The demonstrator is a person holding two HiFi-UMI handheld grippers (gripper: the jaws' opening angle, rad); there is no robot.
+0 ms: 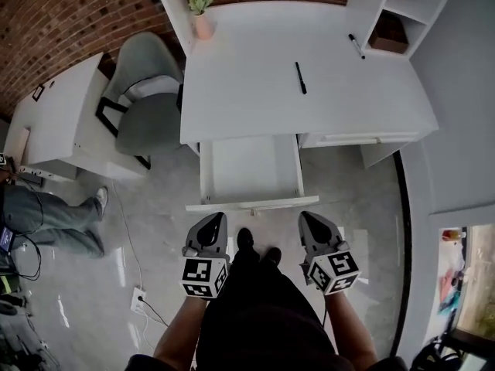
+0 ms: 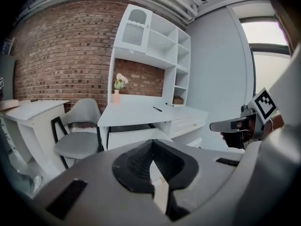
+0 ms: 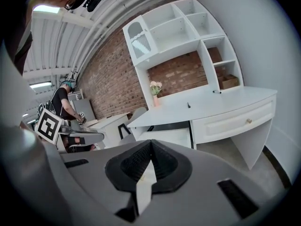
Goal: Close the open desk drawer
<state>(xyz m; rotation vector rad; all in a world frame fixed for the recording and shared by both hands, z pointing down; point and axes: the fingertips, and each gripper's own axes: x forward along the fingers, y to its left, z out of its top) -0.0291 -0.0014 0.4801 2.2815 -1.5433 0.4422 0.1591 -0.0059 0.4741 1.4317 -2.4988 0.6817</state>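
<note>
The white desk [image 1: 255,91] has its middle drawer [image 1: 251,168] pulled out toward me, empty, with its front panel [image 1: 251,204] nearest. Both grippers hover a little short of that panel without touching it. My left gripper [image 1: 212,218] is before the panel's left part, jaws shut with nothing in them. My right gripper [image 1: 310,216] is before the right end, also shut and empty. In the left gripper view the drawer [image 2: 131,136] shows beyond the closed tips [image 2: 152,143]. The right gripper view shows the drawer [image 3: 169,135] past its closed tips [image 3: 151,141].
A grey chair [image 1: 147,103] stands left of the desk. Two pens [image 1: 300,77] and a flower vase [image 1: 203,14] lie on the desktop. A closed drawer [image 1: 356,139] sits to the right. A person's legs [image 1: 50,219] and a floor cable [image 1: 135,284] are at left.
</note>
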